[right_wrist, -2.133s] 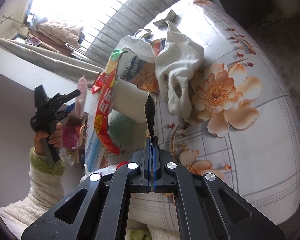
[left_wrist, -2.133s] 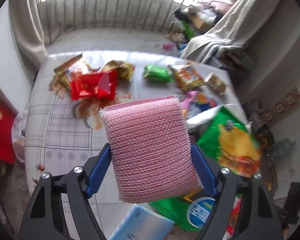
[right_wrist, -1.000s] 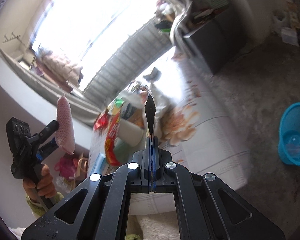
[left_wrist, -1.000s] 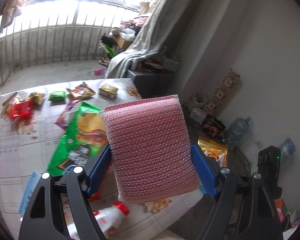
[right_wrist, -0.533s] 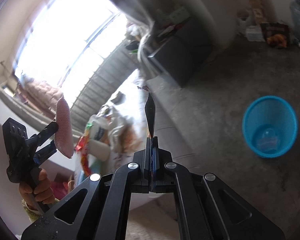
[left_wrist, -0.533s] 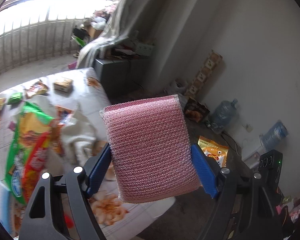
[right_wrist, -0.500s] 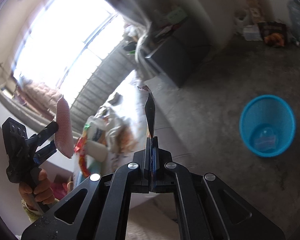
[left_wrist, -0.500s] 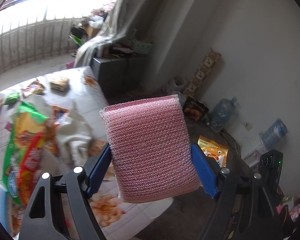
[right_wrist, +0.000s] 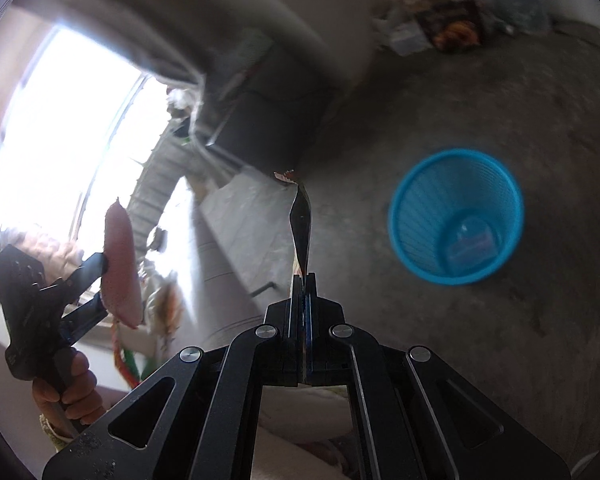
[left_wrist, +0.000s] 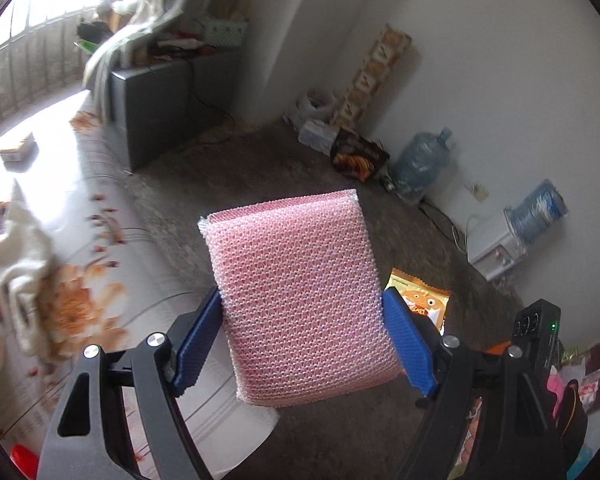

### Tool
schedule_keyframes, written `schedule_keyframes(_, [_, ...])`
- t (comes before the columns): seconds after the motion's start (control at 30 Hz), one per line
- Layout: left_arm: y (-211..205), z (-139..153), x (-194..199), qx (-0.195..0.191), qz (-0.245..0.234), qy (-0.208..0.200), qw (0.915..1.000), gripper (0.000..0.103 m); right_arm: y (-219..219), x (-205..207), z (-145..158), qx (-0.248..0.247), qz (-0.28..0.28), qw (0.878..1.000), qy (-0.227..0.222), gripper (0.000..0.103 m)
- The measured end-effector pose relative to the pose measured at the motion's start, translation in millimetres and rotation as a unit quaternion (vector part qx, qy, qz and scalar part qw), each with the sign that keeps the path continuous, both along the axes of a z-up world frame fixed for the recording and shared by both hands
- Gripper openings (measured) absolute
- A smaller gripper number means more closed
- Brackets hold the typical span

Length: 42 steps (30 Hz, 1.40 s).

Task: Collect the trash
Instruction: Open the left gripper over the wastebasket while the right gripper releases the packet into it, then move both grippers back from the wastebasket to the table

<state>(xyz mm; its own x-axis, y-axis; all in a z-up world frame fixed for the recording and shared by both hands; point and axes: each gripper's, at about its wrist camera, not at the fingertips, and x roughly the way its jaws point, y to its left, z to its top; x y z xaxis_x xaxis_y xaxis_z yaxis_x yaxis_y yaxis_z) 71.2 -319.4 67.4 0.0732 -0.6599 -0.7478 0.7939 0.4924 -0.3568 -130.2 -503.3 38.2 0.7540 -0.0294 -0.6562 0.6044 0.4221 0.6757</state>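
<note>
My left gripper [left_wrist: 300, 300] is shut on a pink mesh sponge [left_wrist: 296, 300], its blue pads pressing both sides; the sponge stands upright over the table's edge and the floor. The right wrist view shows that same left gripper [right_wrist: 100, 280] and sponge [right_wrist: 120, 264] from the side, held in a hand at the left. My right gripper [right_wrist: 302, 280] is shut on a thin dark wrapper [right_wrist: 300, 228], seen edge-on and sticking straight out. A blue mesh waste bin [right_wrist: 456, 216] stands on the floor to the right of it, with clear plastic lying inside.
The table with a floral cloth [left_wrist: 160, 280] carries a white rag [left_wrist: 16, 248]. An orange snack packet [left_wrist: 424, 300] lies on the grey floor. Water jugs [left_wrist: 420, 160] stand by the wall. A dark cabinet [left_wrist: 160, 96] sits behind the table.
Both views have swung off the littered table toward the floor. The blue bin has grown larger and closer in the right view. Both grips are unchanged.
</note>
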Motion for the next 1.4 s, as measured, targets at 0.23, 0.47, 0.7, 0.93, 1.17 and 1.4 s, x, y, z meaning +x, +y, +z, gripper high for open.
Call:
schedule_keyframes(0.23, [-75,-36,-7,0.034,-0.045,0.034,0.9978,0.078,-29,-10,-32,0.018,-0.055,0.998,0.037,0.0])
schedule_keyframes(0.47, [-157,-90,-20,0.103,-0.08,0.022,0.9912,0.078,-65,-9,-80,0.051,-0.09,0.992,0.071,0.0])
schedule_keyframes(0.7, [-224,-145,-20,0.158,-0.089,0.013,0.9834,0.09,-102,7,-121,0.076,-0.101,0.988,0.093,0.014])
schedule_keyframes(0.93, [-227,-155,-16,0.168,-0.067,-0.006,0.9835,0.091,-105,6,-148,0.09,-0.11,0.982,0.127,0.044])
schedule_keyframes(1.17, [-203,-112,-15,0.127,-0.061,-0.037,0.9893,0.091,-89,-12,-135,0.081,-0.107,0.983,0.128,0.044])
schedule_keyframes(1.4, [-158,-56,-21,0.074,-0.055,-0.053,0.9943,0.091,-74,-21,-104,0.042,-0.095,0.987,0.119,0.049])
